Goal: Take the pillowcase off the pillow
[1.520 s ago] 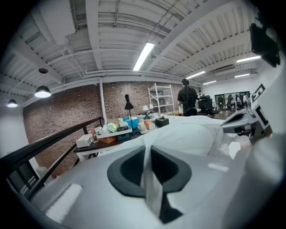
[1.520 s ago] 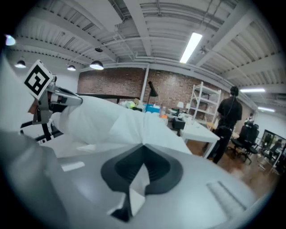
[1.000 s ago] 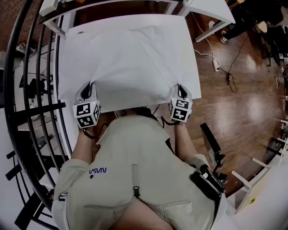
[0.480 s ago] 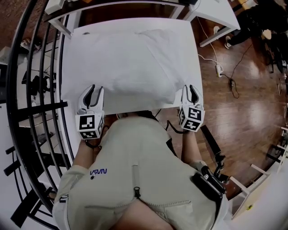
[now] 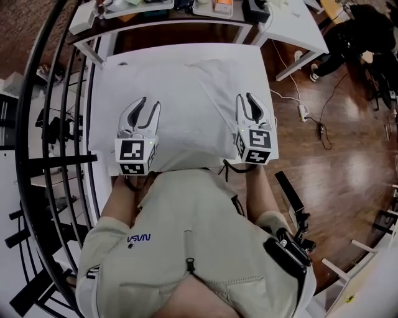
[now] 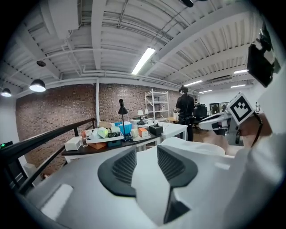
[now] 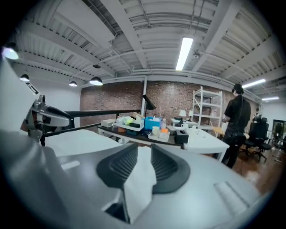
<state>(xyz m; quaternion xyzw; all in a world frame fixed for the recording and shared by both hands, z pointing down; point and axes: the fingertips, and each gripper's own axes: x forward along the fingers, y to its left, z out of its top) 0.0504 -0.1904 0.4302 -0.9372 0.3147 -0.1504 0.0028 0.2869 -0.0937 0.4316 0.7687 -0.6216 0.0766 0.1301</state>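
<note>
The white pillow in its pillowcase lies on the white table, with its near edge against my chest. My left gripper hovers over the pillow's near left part. Its jaws are opening, and in the left gripper view only white cloth shows in the gap, with no pad pressing on it. Over the near right edge of the pillow is my right gripper. In the right gripper view its pads stand apart with a loose fold of the pillowcase between them.
A dark desk with trays and small items stands just beyond the table. A black railing runs along the left. A second white table is at the back right, and cables lie on the wood floor. A person stands at the far right.
Both grippers let go of the pillow's near corners and opened. They drew back to the near edge, then moved forward and up over the pillow.
</note>
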